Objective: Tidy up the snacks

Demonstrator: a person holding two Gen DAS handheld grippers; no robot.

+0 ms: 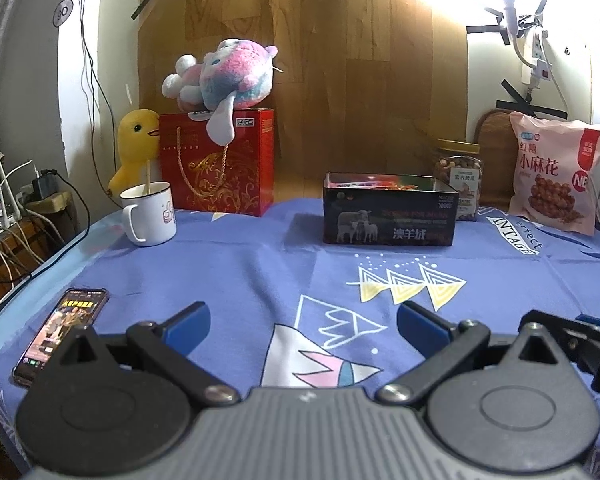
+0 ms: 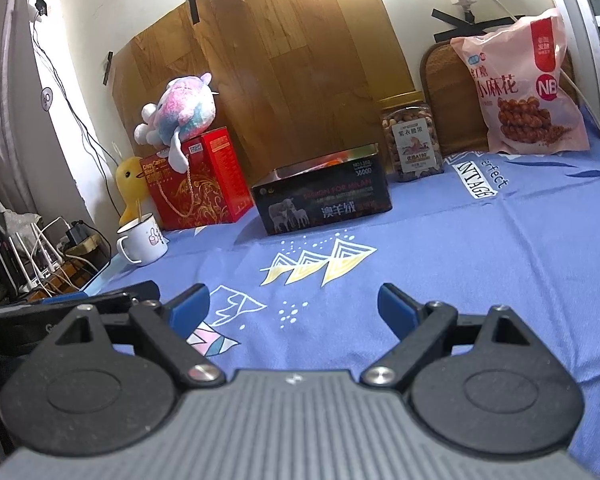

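Snack bag [image 2: 524, 88] and nut jar [image 2: 414, 146] are sitting beside open box [image 2: 324, 196], likely awaiting packing; left gripper [image 1: 303, 322], right gripper [image 2: 294, 308] are hovering wide open, empty.

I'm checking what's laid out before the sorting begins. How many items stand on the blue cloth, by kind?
Snack packs: 2 (pink snack bag, nut jar)
Boxes: 2 (black tin box, red gift box)
Plush toys: 2 (pastel plush, yellow duck)
Mugs: 1 (white mug)
Phones: 1 (phone)
Total: 8
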